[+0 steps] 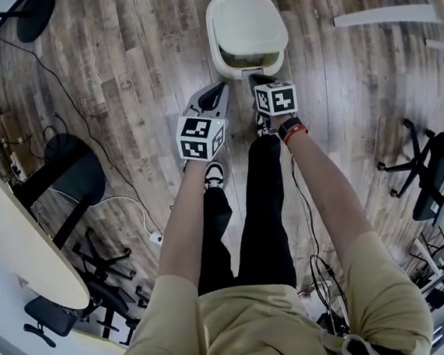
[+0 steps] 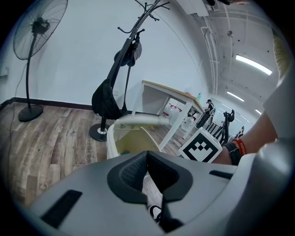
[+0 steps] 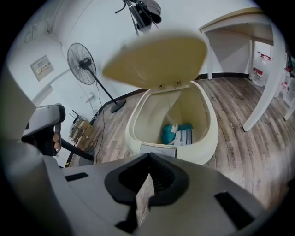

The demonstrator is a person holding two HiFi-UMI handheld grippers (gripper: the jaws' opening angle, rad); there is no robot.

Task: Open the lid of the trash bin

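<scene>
A cream trash bin [image 1: 225, 65] stands on the wood floor just ahead of my feet, its lid [image 1: 248, 23] tilted up. In the right gripper view the lid [image 3: 156, 60] hangs raised over the bin's rim [image 3: 205, 147], with teal and white rubbish [image 3: 177, 133] inside. The left gripper view shows the bin [image 2: 113, 138] from the side, its lid [image 2: 138, 120] lifted. My left gripper [image 1: 217, 90] is shut and empty just short of the bin's front left. My right gripper [image 1: 258, 78] is shut and empty at the bin's front edge. Both sets of jaws [image 2: 147, 154] [image 3: 149, 159] meet at the tips.
A coat stand with a black bag [image 2: 108, 99] and a white table [image 2: 170, 94] stand behind the bin. A floor fan [image 2: 39, 27] is to the left. Office chairs [image 1: 432, 172] are at the right, a black stand base [image 1: 76, 167] and cables at the left. My shoe [image 1: 214, 175] rests on the floor.
</scene>
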